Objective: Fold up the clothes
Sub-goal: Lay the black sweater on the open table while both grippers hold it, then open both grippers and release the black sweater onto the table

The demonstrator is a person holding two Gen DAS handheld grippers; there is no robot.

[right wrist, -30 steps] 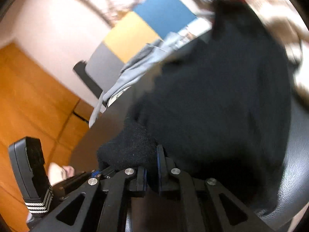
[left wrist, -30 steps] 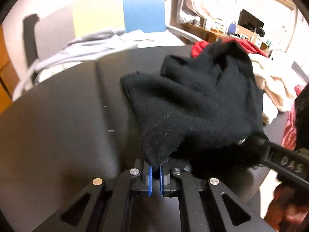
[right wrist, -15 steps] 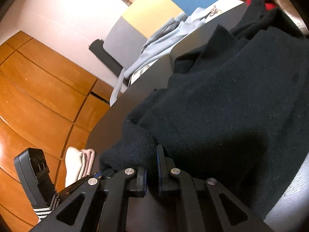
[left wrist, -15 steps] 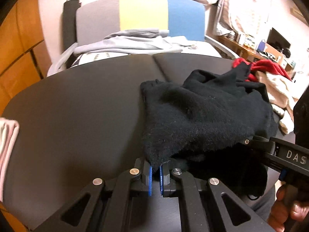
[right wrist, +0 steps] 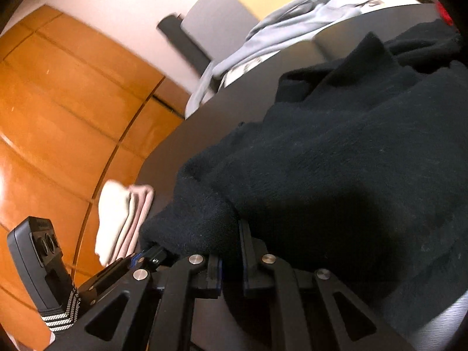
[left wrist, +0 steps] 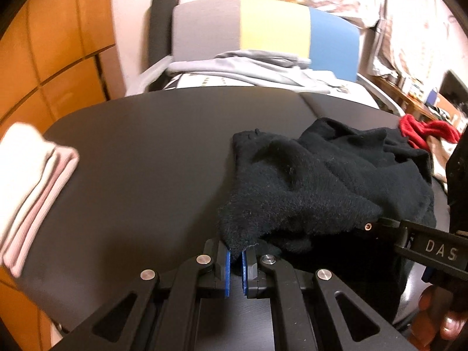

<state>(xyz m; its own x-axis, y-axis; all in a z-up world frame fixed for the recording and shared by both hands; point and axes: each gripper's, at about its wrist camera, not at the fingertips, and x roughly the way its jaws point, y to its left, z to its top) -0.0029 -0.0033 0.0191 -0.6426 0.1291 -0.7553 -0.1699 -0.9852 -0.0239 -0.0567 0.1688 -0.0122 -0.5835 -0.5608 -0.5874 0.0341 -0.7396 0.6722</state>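
A black fleece garment (left wrist: 321, 187) lies crumpled on the dark round table (left wrist: 140, 158), right of centre. My left gripper (left wrist: 236, 259) is shut on a corner of the garment near the table's front edge. My right gripper (right wrist: 231, 251) is shut on another thick fold of the same garment (right wrist: 336, 158); it also shows at the right of the left wrist view (left wrist: 380, 225). Both grips sit low, close to the table top.
A folded white and pink stack (left wrist: 29, 184) lies at the table's left edge, also in the right wrist view (right wrist: 122, 219). A grey-yellow-blue chair (left wrist: 263, 35) with grey clothes (left wrist: 248, 67) stands behind. Red clothes (left wrist: 424, 130) lie far right. Wooden panels (right wrist: 58, 102) stand left.
Both grippers have pulled the black garment leftward and down toward the table. The views swung left, bringing the folded white and pink stack into sight.
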